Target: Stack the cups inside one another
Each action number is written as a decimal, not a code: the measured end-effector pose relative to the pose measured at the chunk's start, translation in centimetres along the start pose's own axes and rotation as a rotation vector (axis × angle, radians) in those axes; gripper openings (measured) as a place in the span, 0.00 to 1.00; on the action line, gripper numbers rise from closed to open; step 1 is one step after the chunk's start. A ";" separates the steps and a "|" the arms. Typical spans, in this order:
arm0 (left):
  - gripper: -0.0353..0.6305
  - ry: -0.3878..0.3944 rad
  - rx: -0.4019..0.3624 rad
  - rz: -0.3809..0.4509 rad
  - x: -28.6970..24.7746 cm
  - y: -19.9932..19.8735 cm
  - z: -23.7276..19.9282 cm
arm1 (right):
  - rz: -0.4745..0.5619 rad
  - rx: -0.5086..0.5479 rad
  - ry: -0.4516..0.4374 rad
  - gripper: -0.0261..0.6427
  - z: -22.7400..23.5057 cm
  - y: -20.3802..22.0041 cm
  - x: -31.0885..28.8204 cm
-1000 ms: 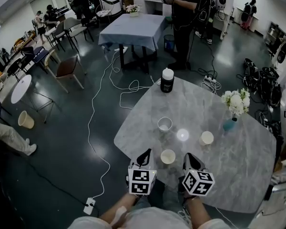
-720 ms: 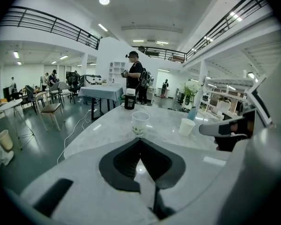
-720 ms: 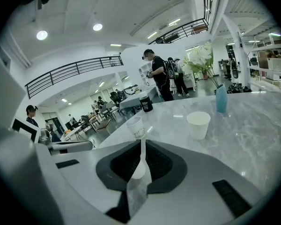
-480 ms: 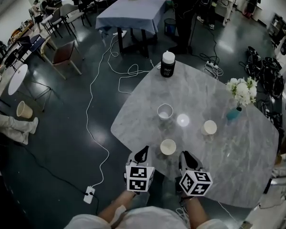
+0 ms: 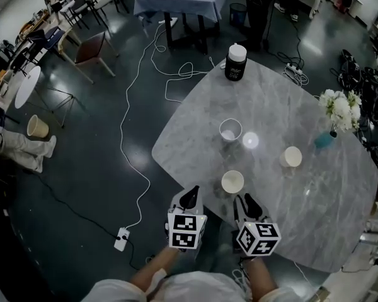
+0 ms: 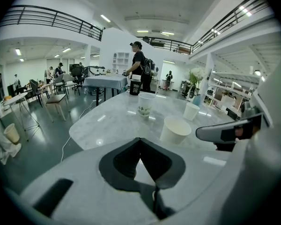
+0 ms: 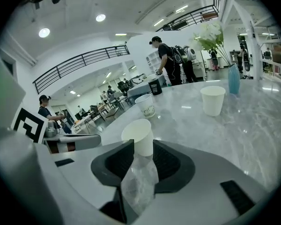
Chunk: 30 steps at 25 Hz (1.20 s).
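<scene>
The coming move turns on the nearest cup (image 5: pixel 232 182), a plain white one that stands upright, mouth up, near the front edge of the counter (image 5: pixel 283 99). It is just ahead of the right hand-held gripper (image 5: pixel 247 201) and slightly to its left. In the right gripper view it sits dead ahead in the gap between the jaws, beyond their tips and untouched. Those jaws have just been opening and now stand partly spread, with nothing between the pads. The left hand-held gripper (image 5: pixel 189 198) has its jaws pressed together on nothing, and the same cup lies ahead and to its right, farther off, so the right hand is the nearer 1. Since the cup's long axis is vertical, I judge a level side grip across its wall the natural approach, and the path looks free of obstruction. The other 2 cups are also upright and well apart from each other: a printed cup (image 5: pixel 230 130) straight beyond the nearest, and a third cup (image 5: pixel 292 156) off to the right. A black jar (image 5: pixel 236 62) at the far edge and a vase of white flowers (image 5: pixel 337 109) at the right stand clear of all 3.
</scene>
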<state>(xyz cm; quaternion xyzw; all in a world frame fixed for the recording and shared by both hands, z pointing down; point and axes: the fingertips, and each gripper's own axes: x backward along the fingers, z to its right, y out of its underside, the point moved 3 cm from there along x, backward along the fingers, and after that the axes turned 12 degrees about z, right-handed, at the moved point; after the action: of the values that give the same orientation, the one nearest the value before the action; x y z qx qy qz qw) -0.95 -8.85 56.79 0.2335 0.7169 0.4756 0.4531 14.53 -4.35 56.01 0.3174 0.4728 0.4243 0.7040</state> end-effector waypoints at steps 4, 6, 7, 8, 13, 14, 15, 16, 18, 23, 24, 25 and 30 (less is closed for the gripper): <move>0.05 -0.011 0.004 -0.023 0.1 1.2 -0.2 | -0.041 0.030 -0.031 0.20 -0.5 1.4 -0.7; 0.05 -0.016 0.008 -0.030 0.1 1.7 -0.3 | -0.055 0.042 -0.039 0.23 -0.6 1.9 -1.1; 0.05 -0.017 0.009 -0.033 0.0 1.8 -0.3 | -0.060 0.046 -0.041 0.24 -0.6 2.1 -1.4; 0.05 -0.018 0.009 -0.036 -0.1 2.0 -0.3 | -0.064 0.050 -0.043 0.25 -0.5 2.2 -1.6; 0.05 -0.024 0.024 -0.042 -0.3 2.6 -0.3 | -0.079 0.095 -0.057 0.30 -0.3 2.5 -2.8; 0.05 -0.026 0.029 -0.043 -0.4 2.7 -0.4 | -0.084 0.106 -0.061 0.31 -0.3 2.6 -3.1; 0.05 -0.028 0.032 -0.045 -0.4 2.8 -0.4 | -0.088 0.115 -0.066 0.32 -0.3 2.7 -3.4; 0.05 -0.031 0.034 -0.048 -0.5 3.0 -0.4 | -0.092 0.123 -0.071 0.33 -0.3 2.8 -3.6; 0.05 -0.035 0.038 -0.053 -0.7 3.3 -0.4 | -0.098 0.137 -0.081 0.34 -0.2 3.1 -4.2; 0.05 -0.045 0.047 -0.061 -1.1 3.9 -0.5 | -0.105 0.169 -0.097 0.35 -0.1 3.3 -5.3; 0.05 -0.047 0.050 -0.063 -1.1 4.0 -0.5 | -0.105 0.175 -0.101 0.35 -0.1 3.4 -5.4; 0.05 -0.049 0.054 -0.065 -1.1 4.2 -0.5 | -0.105 0.181 -0.105 0.35 -0.1 3.4 -5.5; 0.05 -0.064 0.066 -0.074 -0.8 4.7 -0.8 | -0.104 0.205 -0.114 0.35 -0.3 3.5 -6.1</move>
<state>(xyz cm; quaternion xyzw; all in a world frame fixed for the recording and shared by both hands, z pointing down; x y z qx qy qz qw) -1.75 -7.79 61.45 0.2367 0.7255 0.4270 0.4851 12.05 -8.25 61.25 0.3862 0.4888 0.3181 0.7146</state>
